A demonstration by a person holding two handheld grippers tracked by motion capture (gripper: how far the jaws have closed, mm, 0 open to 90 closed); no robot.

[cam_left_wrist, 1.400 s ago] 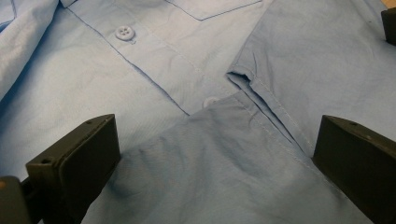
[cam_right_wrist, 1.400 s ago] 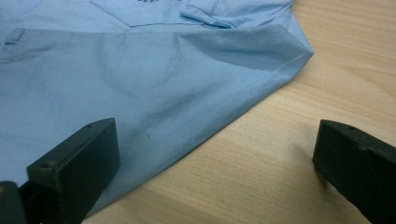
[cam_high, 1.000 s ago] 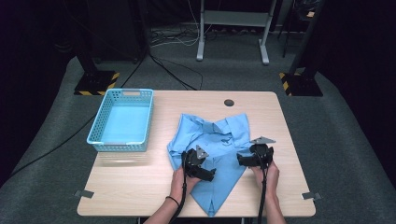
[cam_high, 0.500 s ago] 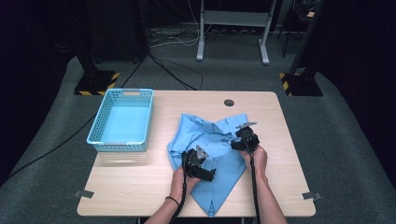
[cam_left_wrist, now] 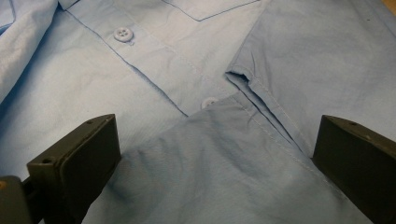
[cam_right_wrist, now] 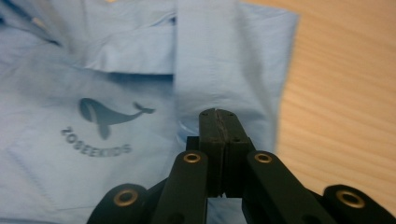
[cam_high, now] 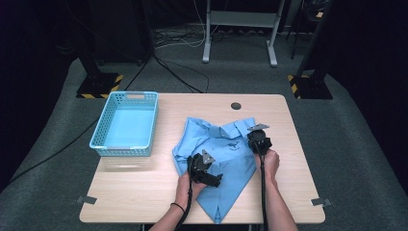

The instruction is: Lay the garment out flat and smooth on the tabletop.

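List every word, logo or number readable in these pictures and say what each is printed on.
"ZOSEEKIDS": dark print under a whale logo on the light blue shirt, read in the right gripper view.
In the high view the same print on the shirt is too small to read.
The blue basket, the table and both grippers carry no text that can be read.

Light wooden rectangular table (cam_high: 144,192) with a round dark grommet hole (cam_high: 235,106) near its far edge, standing on grey carpet floor (cam_high: 57,144). Grey metal stand legs (cam_high: 239,33) at top centre, black cables (cam_high: 178,45) trailing beside them. Black posts on yellow-black striped bases (cam_high: 98,86) upper left and upper right (surroundings very dark). Grey tape tabs (cam_high: 84,199) at near corners.
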